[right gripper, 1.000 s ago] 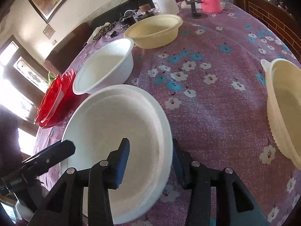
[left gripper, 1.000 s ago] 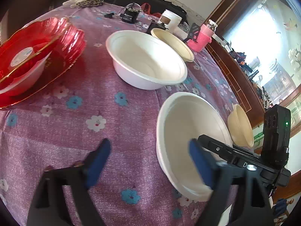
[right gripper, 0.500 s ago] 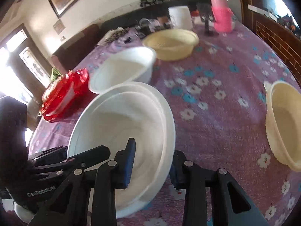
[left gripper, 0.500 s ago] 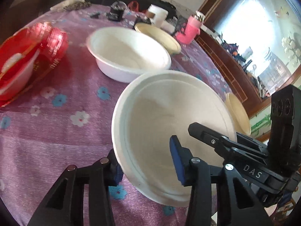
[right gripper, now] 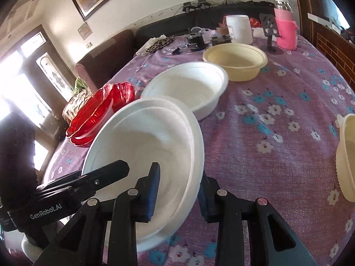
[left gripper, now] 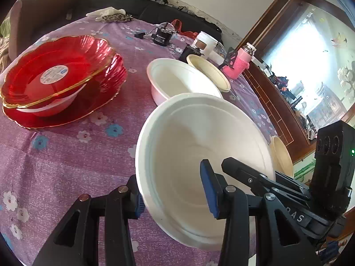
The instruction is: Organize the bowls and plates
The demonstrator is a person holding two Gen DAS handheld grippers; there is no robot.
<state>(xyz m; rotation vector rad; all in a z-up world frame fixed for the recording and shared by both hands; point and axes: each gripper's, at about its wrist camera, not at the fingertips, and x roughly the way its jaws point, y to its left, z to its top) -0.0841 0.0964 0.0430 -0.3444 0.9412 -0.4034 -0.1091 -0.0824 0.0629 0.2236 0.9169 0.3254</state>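
Both grippers pinch one white bowl, tilted above the surface. Left gripper fingers clamp its near rim, one inside, one outside; right gripper fingers clamp the opposite rim likewise.

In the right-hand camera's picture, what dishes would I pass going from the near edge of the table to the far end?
White foam bowl held in the tongs → second white foam bowl standing on the cloth → cream plastic bowl → white plastic tub.
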